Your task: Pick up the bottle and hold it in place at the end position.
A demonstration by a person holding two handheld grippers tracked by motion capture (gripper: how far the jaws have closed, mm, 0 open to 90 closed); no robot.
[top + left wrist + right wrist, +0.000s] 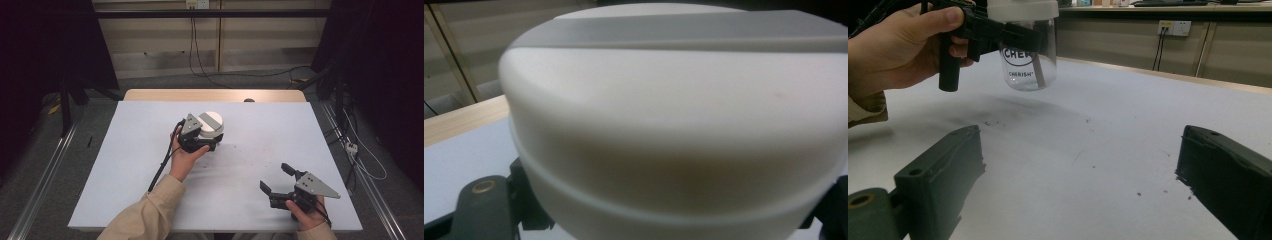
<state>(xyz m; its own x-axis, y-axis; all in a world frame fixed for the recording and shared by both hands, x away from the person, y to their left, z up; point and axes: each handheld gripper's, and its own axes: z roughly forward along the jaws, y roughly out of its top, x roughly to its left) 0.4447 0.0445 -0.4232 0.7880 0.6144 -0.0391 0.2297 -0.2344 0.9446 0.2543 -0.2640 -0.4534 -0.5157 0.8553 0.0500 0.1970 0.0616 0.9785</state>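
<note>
The white surface carries no loose items; the clear jar with a white lid is held above its centre, clear of it in the right gripper view. The left gripper has its jaws closed on the jar just under the lid, apparently to carry it upright. The right gripper waits at the near right, jaws spread wide and empty, probably ready to assist.
</note>
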